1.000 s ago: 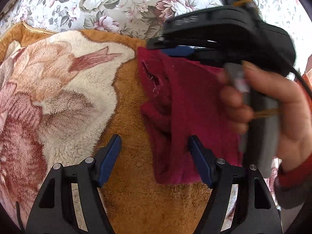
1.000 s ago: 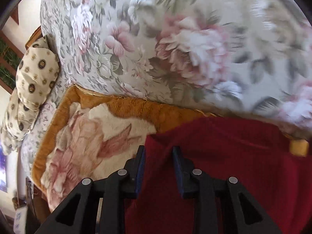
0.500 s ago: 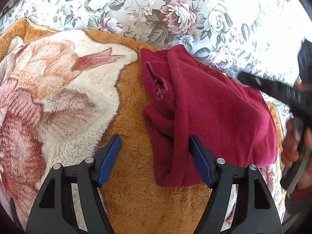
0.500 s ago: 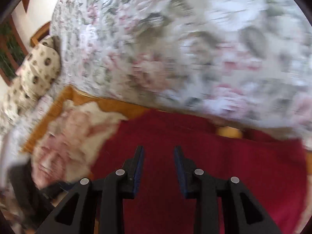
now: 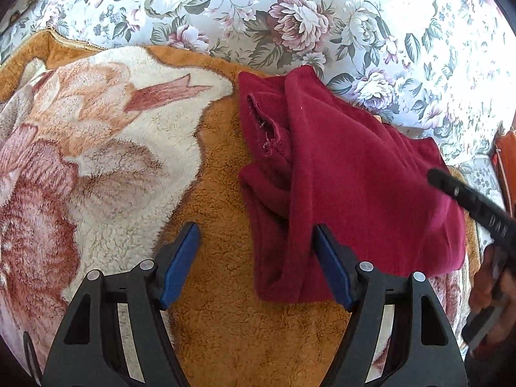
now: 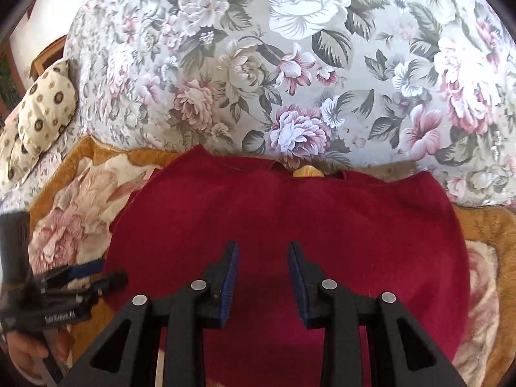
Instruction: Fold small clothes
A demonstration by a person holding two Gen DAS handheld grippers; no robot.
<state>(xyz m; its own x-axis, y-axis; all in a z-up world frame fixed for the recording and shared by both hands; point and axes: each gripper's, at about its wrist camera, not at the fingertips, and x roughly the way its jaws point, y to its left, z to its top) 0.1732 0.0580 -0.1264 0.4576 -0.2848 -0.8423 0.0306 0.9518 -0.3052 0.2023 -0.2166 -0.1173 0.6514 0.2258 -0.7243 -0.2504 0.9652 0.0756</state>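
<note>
Right tool (image 6: 262,277) pulled back off the garment's left corner since a second ago; it was pinching the red cloth then, now hangs over the garment's middle with jaws partly apart, nothing between the blue pads. In the left wrist view it went from filling the upper right to a black sliver at the right edge.

Floral bedspread (image 6: 290,48) fills the far half of both views. Nearer, fleece blanket (image 5: 225,338), tan border with cream and pink flower print, lies on the bed. Dark red garment (image 5: 354,174) lies on the blanket, folded over, far edge touching the bedspread; left side bunched in thick rolls with a frayed hem showing. Patterned cushion (image 6: 38,119) far left in the right wrist view.

Left tool (image 5: 254,264) jaws wide apart, holding nothing; right finger over the garment's near left edge, left finger over bare blanket. Contact with the cloth can't be told. Small yellow bit (image 6: 308,171) pokes out at the garment's far edge.
</note>
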